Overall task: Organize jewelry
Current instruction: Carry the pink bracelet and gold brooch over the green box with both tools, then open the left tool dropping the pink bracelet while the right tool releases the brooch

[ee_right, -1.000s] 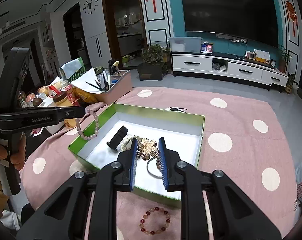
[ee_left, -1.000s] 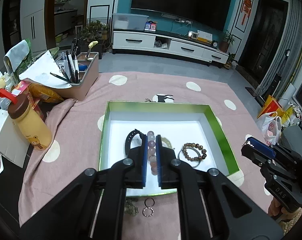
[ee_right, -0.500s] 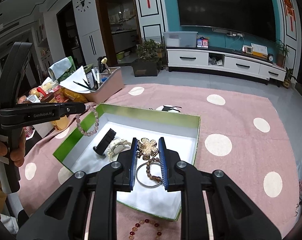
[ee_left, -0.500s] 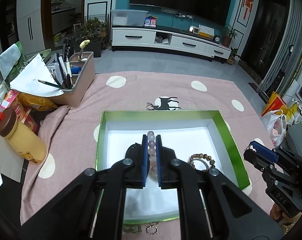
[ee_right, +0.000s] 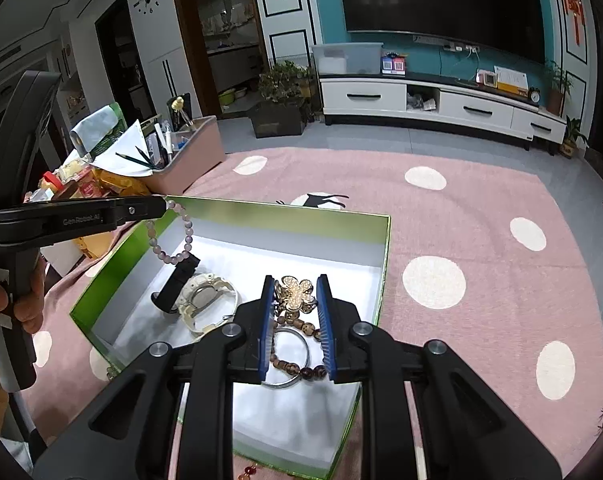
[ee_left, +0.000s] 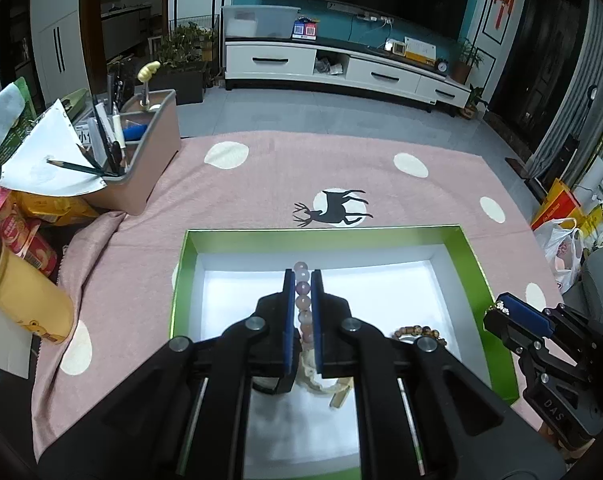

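A green box (ee_left: 467, 248) with a white inside (ee_right: 237, 248) lies on the pink dotted cloth. My left gripper (ee_left: 302, 276) is shut on a pale pink bead bracelet (ee_left: 303, 300), which hangs over the box's left part (ee_right: 169, 236). My right gripper (ee_right: 294, 286) is shut on a gold flower brooch (ee_right: 295, 295) above the box's right side. In the box lie a white watch (ee_right: 205, 300), a black strap (ee_right: 177, 282), a brown bead bracelet (ee_right: 301, 328) and a silver bangle (ee_right: 289, 354).
A pink organizer with pens (ee_left: 137, 148) stands at the back left, with snack packs (ee_left: 25, 224) and a yellow bottle (ee_left: 17, 292) beside it. A red bead bracelet (ee_right: 249, 471) lies on the cloth in front of the box.
Both grippers have moved forward over the box with their pieces. The pink bracelet now hangs lower, over the box's inside.
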Motion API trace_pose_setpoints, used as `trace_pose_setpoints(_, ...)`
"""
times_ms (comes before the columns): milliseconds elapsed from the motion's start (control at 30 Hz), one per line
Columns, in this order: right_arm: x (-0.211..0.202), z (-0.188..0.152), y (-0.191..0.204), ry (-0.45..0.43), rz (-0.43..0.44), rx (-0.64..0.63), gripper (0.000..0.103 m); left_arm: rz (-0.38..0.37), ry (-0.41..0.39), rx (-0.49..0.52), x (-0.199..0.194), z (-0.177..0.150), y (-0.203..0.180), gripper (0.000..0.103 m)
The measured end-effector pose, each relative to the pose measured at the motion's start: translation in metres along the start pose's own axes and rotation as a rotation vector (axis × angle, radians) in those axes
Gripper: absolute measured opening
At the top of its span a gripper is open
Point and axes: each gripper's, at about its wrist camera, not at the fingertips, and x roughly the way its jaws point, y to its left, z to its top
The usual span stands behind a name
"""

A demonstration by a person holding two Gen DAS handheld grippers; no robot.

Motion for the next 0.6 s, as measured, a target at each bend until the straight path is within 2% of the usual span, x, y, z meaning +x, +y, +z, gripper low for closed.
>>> trace_pose_setpoints(600,0.051,0.02,-0.02,0.117,0.005,0.111,0.021,0.033,0.069,0.01,0.042,0.003,-0.004,0.007)
